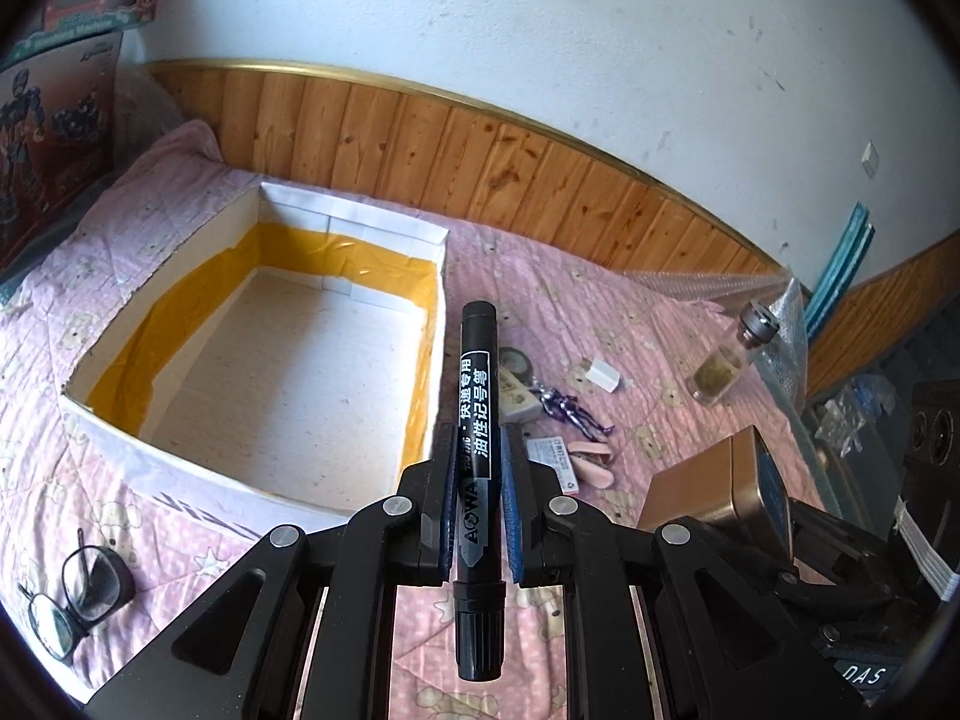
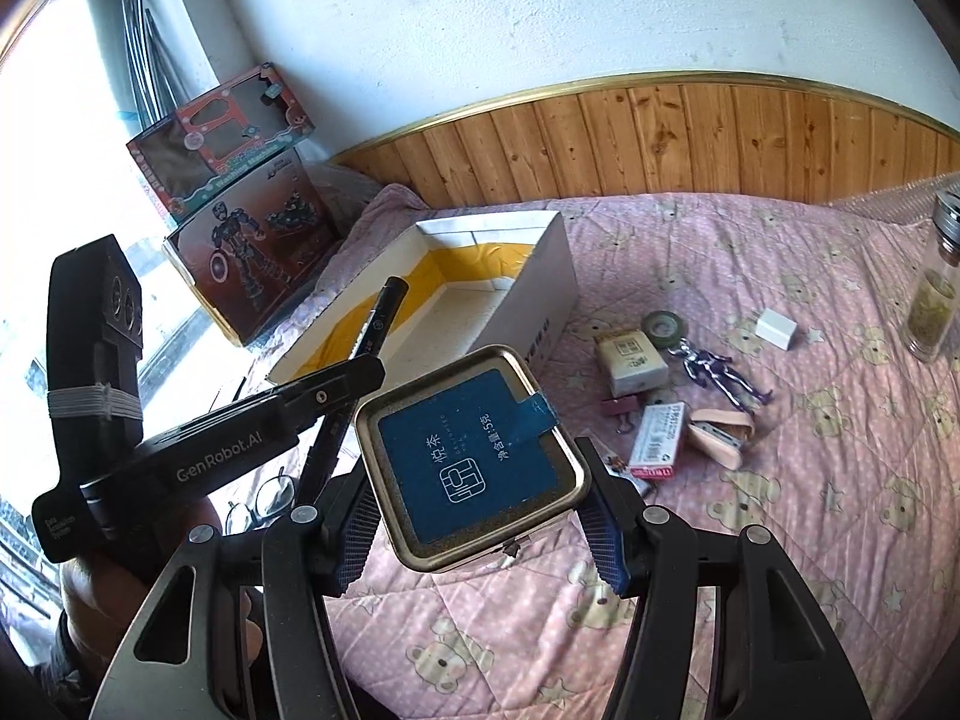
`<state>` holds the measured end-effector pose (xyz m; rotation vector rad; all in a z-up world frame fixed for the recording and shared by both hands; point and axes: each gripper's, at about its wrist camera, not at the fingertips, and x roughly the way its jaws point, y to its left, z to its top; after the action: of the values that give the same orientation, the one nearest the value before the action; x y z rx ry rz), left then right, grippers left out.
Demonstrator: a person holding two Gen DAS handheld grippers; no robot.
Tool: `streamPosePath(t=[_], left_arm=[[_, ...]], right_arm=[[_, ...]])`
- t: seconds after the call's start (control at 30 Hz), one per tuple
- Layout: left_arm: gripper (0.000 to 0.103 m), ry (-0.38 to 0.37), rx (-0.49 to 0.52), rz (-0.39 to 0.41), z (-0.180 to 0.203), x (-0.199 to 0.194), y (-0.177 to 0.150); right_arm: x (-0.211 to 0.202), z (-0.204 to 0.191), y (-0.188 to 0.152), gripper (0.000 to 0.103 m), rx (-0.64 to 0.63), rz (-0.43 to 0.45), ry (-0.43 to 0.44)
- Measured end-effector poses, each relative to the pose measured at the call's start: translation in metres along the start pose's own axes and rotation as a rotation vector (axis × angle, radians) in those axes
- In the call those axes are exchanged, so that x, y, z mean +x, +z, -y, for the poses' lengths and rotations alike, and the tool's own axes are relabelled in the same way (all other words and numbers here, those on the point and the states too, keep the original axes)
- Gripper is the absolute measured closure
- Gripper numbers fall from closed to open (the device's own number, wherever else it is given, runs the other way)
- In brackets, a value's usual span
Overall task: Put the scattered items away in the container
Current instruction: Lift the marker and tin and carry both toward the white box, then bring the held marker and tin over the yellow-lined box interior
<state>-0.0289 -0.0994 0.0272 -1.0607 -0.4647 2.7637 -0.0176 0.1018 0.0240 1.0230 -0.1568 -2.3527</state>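
My left gripper [image 1: 478, 468] is shut on a black marker pen [image 1: 477, 408] and holds it above the pink quilt, just right of the near corner of the open white box [image 1: 264, 360] with yellow tape inside. My right gripper [image 2: 480, 480] is shut on a square gold tin with a blue label [image 2: 474, 456], lifted over the quilt. The tin also shows in the left wrist view [image 1: 720, 480]. The left gripper with the marker [image 2: 378, 324] shows in the right wrist view in front of the box [image 2: 540, 276].
Scattered on the quilt: a tape roll [image 2: 663, 324], an eraser [image 2: 630, 360], a purple figurine [image 2: 720, 372], a white cube [image 2: 775, 329], a staple box [image 2: 657, 435], a pink stapler [image 2: 720, 429], a glass bottle [image 2: 933, 300]. Glasses [image 1: 78, 594] lie near the box. Toy boxes [image 2: 240, 192] stand at the left.
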Motion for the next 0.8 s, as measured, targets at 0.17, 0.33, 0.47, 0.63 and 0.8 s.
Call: streamPosePath(t=[0.17,0.33,0.47,0.63,0.8], left_arm=[[0.09,0.007,-0.014,0.003,-0.008,0.004,0.01],[0.09,0.012,-0.034,-0.006,-0.016,0.01,0.018],[0.09,0.019,-0.041,-0.013,-0.021,0.017,0.027],[0.09,0.024,-0.063,-0.022,-0.031,0.025,0.041],[0.09,0.035,-0.087,-0.029,-0.044,0.037,0.059]], right_arm=[[0.009,-0.008,0.013,0.043,-0.03,-0.008,0.013],[0.021,-0.014,0.027,0.043,-0.055,-0.02,0.027],[0.031,-0.019,0.036,0.043,-0.074,-0.031,0.036],[0.045,-0.024,0.049,0.043,-0.1,-0.047,0.047],[0.057,-0.026,0.063,0.043,-0.125,-0.056,0.057]])
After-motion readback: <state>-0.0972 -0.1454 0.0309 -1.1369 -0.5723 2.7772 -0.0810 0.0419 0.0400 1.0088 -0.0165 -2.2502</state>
